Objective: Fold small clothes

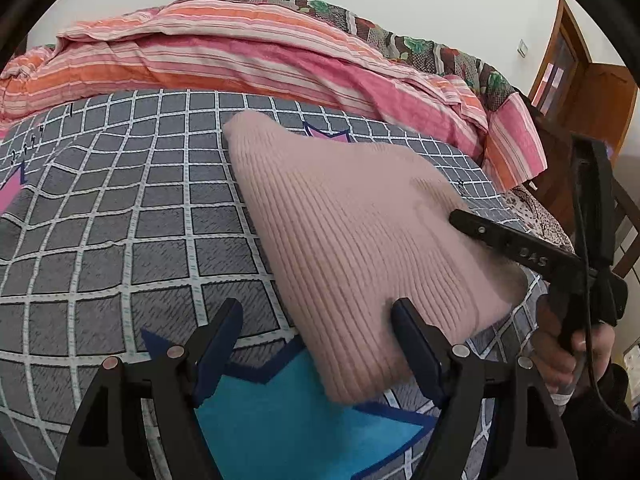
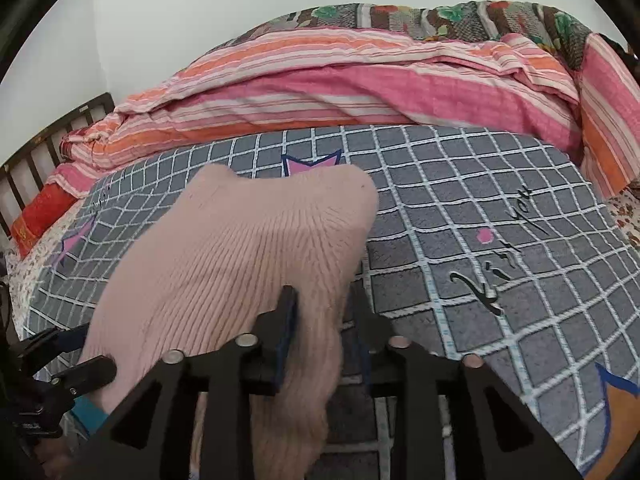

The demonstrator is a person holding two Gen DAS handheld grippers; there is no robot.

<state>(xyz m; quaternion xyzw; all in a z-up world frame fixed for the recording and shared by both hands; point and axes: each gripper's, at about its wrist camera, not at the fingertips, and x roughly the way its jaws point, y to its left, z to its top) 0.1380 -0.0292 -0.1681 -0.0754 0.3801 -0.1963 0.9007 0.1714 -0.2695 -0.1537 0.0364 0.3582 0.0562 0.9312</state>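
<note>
The right gripper (image 2: 322,320) pinches the pink sweater (image 2: 240,256) above the bed (image 2: 500,208); the left gripper (image 1: 316,320) is spread wide.

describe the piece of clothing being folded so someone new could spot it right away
On the bed, in front of the striped pink quilt, a grey checked sheet is spread. On it lies a pale pink ribbed knit, the only plain, fuzzy item, pinched by the right gripper.
</note>
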